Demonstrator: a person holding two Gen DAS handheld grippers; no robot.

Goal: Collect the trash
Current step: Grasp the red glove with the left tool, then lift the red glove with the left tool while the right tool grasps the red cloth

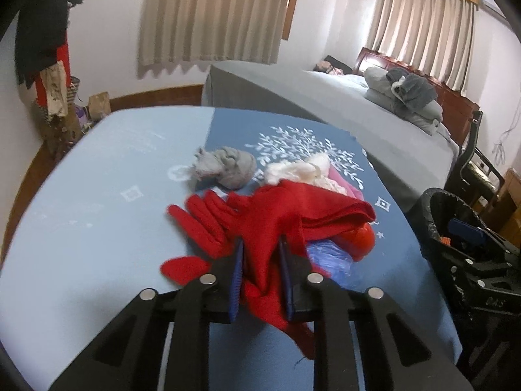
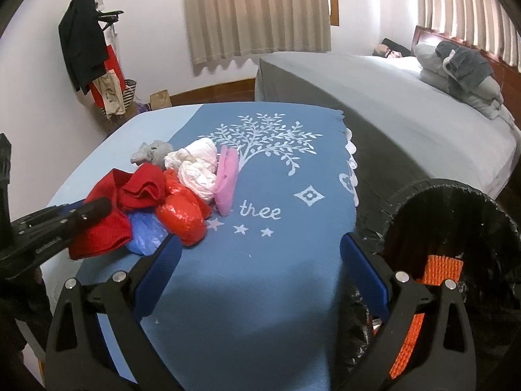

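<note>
A red glove lies at the near end of a trash pile on the blue tablecloth. My left gripper is shut on the glove, whose red fabric is pinched between the blue pads; in the right wrist view it reaches in from the left onto the glove. Behind lie a red plastic bag, a blue plastic bag, a white crumpled bag, a pink item and a grey wad. My right gripper is open over bare cloth, holding nothing.
A black bin stands at the table's right edge with an orange item inside. Beyond the table is a grey bed with folded bedding. A coat rack with bags stands in the far left corner.
</note>
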